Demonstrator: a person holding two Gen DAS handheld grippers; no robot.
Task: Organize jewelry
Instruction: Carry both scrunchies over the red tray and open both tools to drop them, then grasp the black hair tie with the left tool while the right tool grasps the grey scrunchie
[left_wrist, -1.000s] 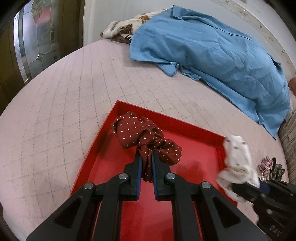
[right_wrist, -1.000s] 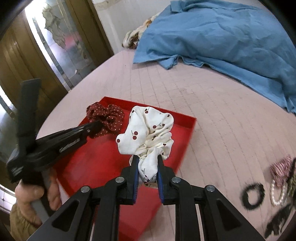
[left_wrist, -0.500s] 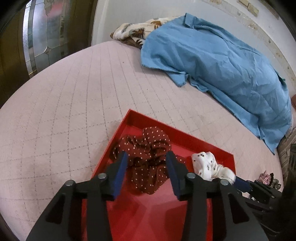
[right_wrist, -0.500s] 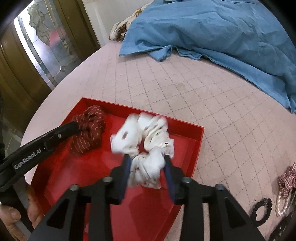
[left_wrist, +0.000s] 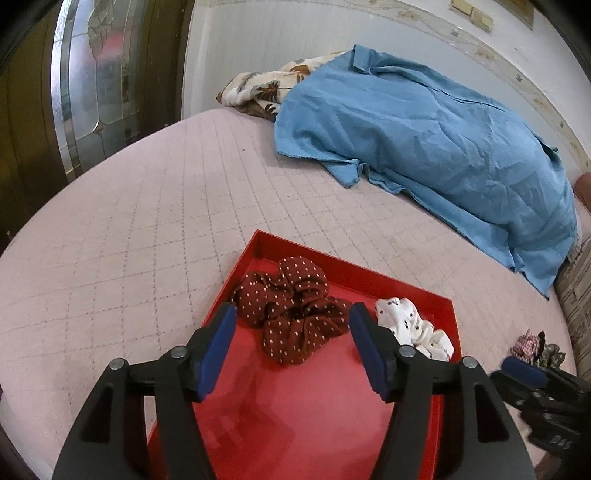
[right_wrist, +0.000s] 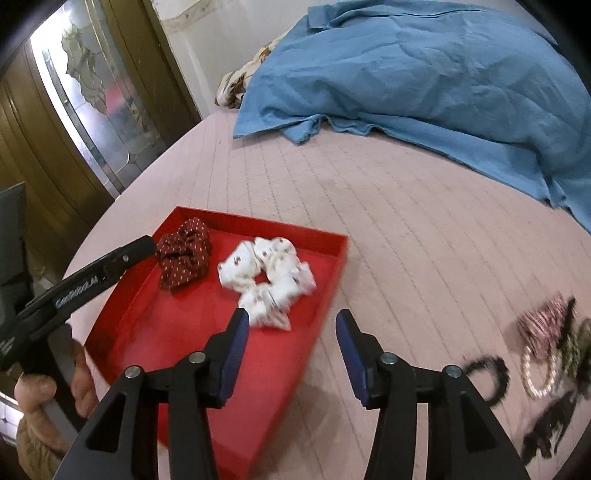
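- Scrunchies lie side by side in the shallow red tray (right_wrist: 325, 280): a dark red, white-dotted fabric scrunchie (left_wrist: 291, 310) and a white cherry-print scrunchie (right_wrist: 267, 278).
- Left tongs (left_wrist: 290, 345) spread apart, holding nothing, above the tray.
- Right tongs (right_wrist: 290, 352) likewise gape over the tray's edge.
- Tray rests on a pink quilted bed (left_wrist: 147, 221); more hair ties (right_wrist: 543, 350) lie well apart.

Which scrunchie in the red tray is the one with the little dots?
The dark red scrunchie has the small pale dots. It lies toward the tray's left corner. The white scrunchie beside it has darker little marks instead.
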